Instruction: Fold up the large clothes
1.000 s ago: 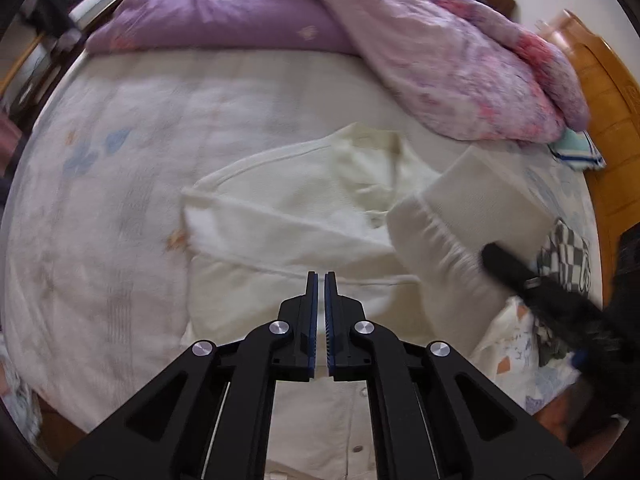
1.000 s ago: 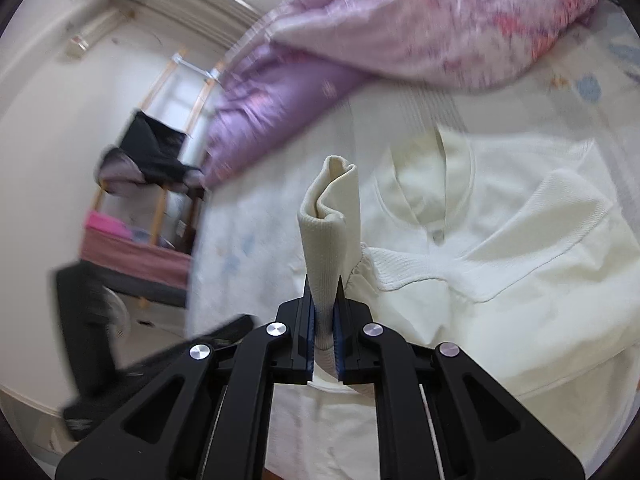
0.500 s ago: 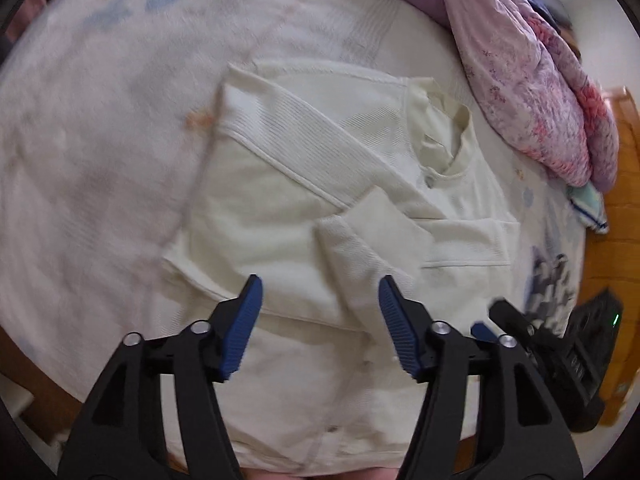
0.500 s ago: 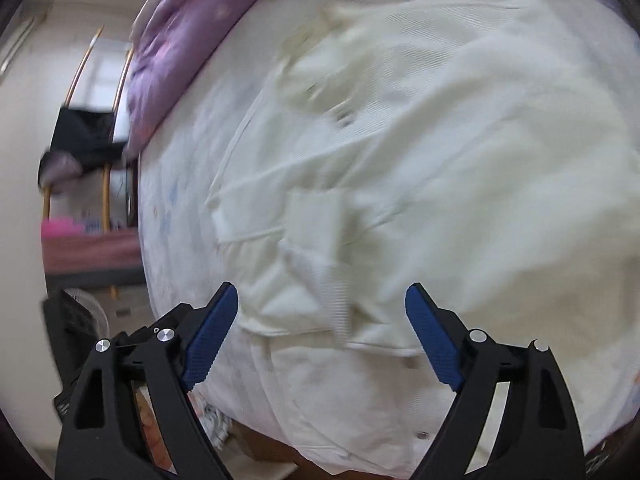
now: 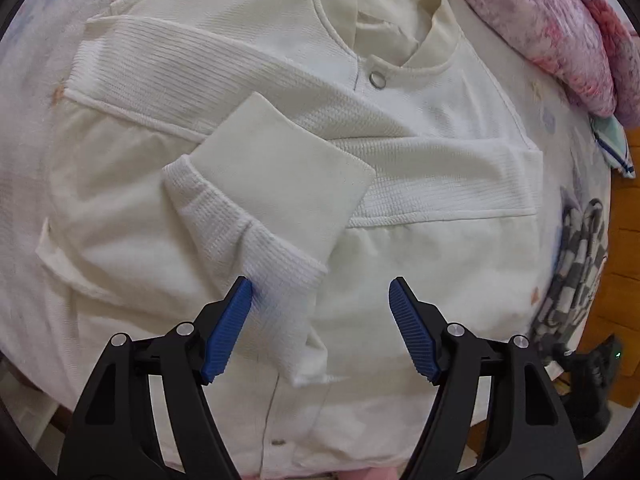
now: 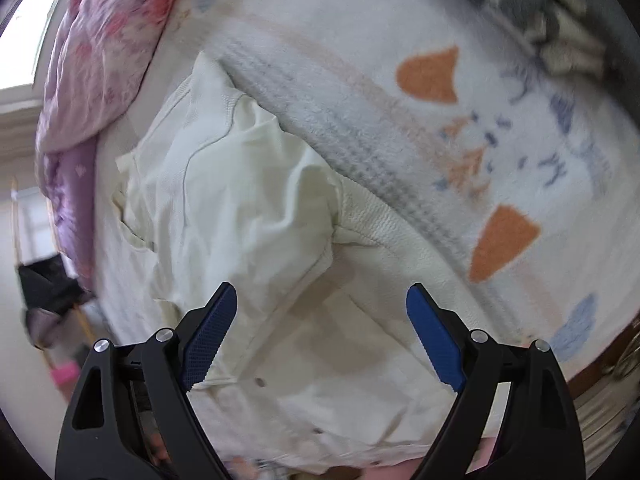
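- Cream jacket [image 5: 420, 264] lies face-up on the bed [image 6: 472, 128], both sleeves folded across the chest.
- Left wrist view: left gripper [image 5: 320, 328] wide open, empty, just over the ribbed sleeve [image 5: 256, 240]; smooth cuff [image 5: 280, 168] on top, snap button [image 5: 376, 79] at the collar. Pink quilt [image 5: 540, 20] top right, checkered cloth [image 5: 576, 264] at the right edge.
- Right wrist view only: jacket's rumpled side [image 6: 240, 208] against the printed bed sheet; blurred. Right gripper [image 6: 322, 334] wide open, holding nothing, above the fabric.
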